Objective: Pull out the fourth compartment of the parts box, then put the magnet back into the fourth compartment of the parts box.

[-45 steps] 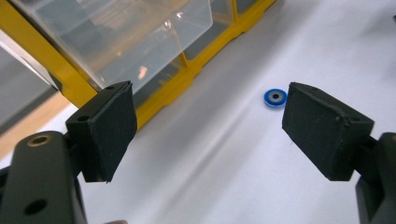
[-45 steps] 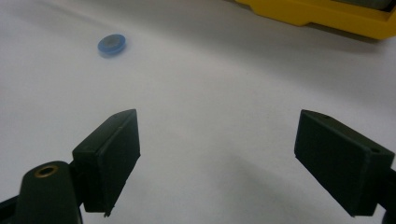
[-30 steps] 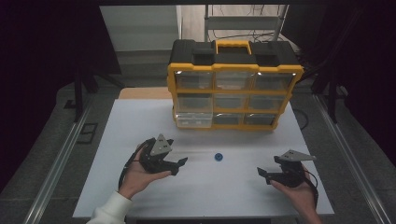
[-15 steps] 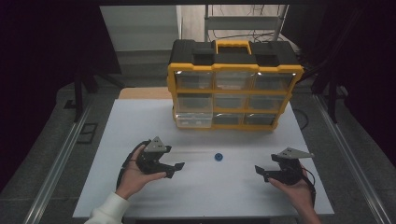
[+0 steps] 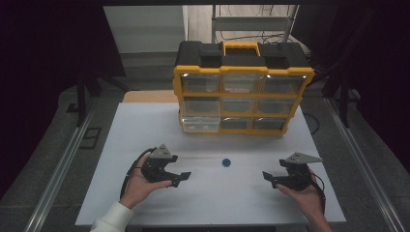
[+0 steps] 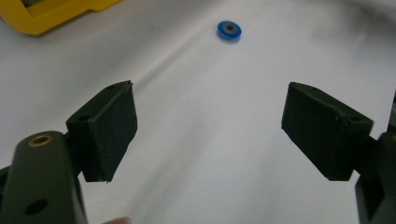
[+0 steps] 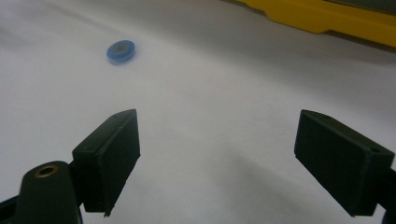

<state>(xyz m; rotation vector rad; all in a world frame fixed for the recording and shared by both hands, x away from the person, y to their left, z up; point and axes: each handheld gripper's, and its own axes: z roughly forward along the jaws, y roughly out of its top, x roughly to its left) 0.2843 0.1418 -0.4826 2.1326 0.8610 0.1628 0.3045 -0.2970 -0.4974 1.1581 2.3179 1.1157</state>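
A small blue disc (image 5: pixel 225 162) is seen lying flat on the white table (image 5: pixel 145 125), out in the open between the two grippers and well apart from both. It is set a little nearer the front of the big yellow and black drawer box (image 5: pixel 241 87) than the grippers are, though still clear of the box.

The left gripper (image 5: pixel 183 177) is held low over the table in the person's left hand (image 5: pixel 138 186), pointed toward the middle. In the left gripper view its jaws are spread wide with nothing between them but bare table; the blue disc (image 6: pixel 229 30) is seen well ahead, slightly right of centre, with a dark hole at its middle. A yellow corner of the drawer box (image 6: pixel 51 14) is caught at the upper left.

The right gripper (image 5: pixel 268 178) is held by the right hand (image 5: pixel 304 195), aimed inward at the same level. Its jaws are likewise wide apart and nothing is gripped. In the right gripper view the disc (image 7: pixel 121 51) is picked up far ahead and off to the left, somewhat blurred, and the yellow base of the box (image 7: pixel 327 18) runs along the top right.

The box's clear drawers are seen in three rows, with the bottom-left drawer (image 5: pixel 200 124) sticking out a little past its neighbours.
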